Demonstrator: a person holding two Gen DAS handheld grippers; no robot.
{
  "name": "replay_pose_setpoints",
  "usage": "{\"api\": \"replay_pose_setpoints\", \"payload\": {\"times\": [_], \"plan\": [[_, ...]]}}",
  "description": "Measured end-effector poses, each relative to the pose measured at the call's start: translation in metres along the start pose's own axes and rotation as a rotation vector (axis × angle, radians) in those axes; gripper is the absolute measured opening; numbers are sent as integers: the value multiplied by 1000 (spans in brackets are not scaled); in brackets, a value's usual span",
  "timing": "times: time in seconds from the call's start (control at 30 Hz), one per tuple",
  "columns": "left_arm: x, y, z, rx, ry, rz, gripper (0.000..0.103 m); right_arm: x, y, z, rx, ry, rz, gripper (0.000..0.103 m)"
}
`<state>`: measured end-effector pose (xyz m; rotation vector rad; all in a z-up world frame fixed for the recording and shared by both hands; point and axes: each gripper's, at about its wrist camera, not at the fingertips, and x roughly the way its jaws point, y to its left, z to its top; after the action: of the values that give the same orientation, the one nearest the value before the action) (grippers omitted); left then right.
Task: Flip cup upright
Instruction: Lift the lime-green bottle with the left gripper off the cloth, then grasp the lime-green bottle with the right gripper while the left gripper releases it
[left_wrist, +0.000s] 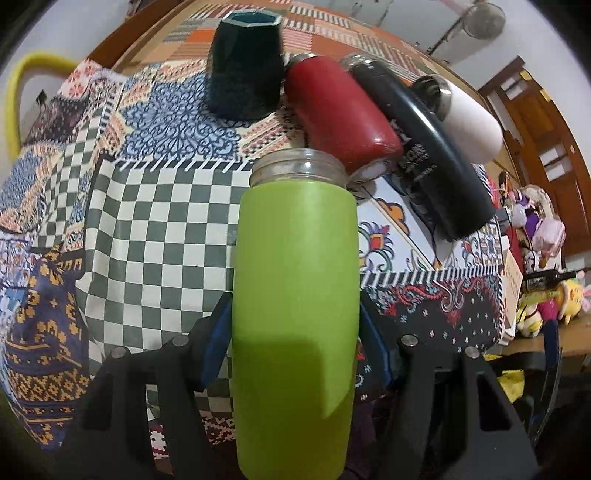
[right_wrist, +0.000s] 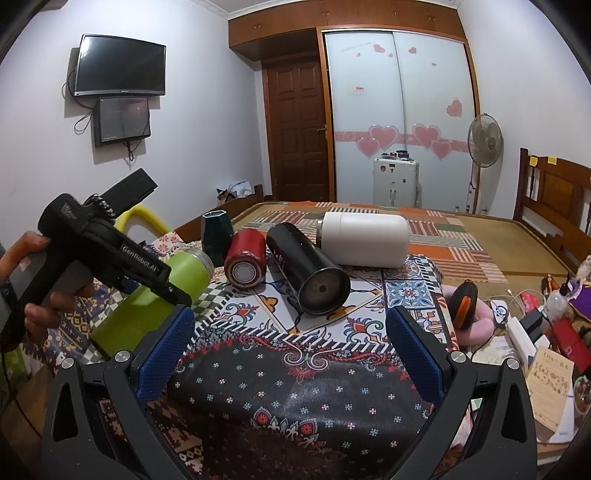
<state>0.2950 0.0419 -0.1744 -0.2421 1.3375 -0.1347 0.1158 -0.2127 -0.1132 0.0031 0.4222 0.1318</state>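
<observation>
My left gripper (left_wrist: 295, 332) is shut on a lime green cup (left_wrist: 295, 314) with a steel threaded mouth, held tilted above the patterned cloth; it also shows in the right wrist view (right_wrist: 155, 295) with the left gripper (right_wrist: 162, 284) clamped across it. A red cup (left_wrist: 340, 114), a black cup (left_wrist: 428, 147) and a white cup (left_wrist: 469, 122) lie on their sides beyond it. A dark teal hexagonal cup (left_wrist: 243, 62) stands upright. My right gripper (right_wrist: 291, 350) is open and empty above the near part of the cloth.
The patterned cloth (right_wrist: 295, 387) covers the table. Clutter lies at the right: a pink pillow with an orange-black object (right_wrist: 469, 314), boxes and papers (right_wrist: 546, 387). A yellow chair back (right_wrist: 144, 218) stands at the left. A bed (right_wrist: 461, 236) is behind.
</observation>
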Motion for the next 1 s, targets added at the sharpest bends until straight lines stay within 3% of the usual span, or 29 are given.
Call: {"api": "replay_pose_setpoints", "payload": {"times": [0.23, 0.37, 0.57, 0.83, 1.0], "plan": [[5, -3, 7, 33, 10, 11, 64, 2, 3, -2, -10, 8, -4, 103], [2, -2, 11, 66, 17, -31, 64, 5, 3, -1, -16, 14, -12, 103], [-22, -2, 7, 140, -44, -17, 64, 8, 10, 1, -31, 19, -17, 103], [-87, 16, -20, 203, -225, -41, 65, 17, 29, 12, -72, 28, 0, 103], [-118, 39, -42, 215, -376, 31, 67, 31, 49, 23, -105, 50, 35, 103]]}}
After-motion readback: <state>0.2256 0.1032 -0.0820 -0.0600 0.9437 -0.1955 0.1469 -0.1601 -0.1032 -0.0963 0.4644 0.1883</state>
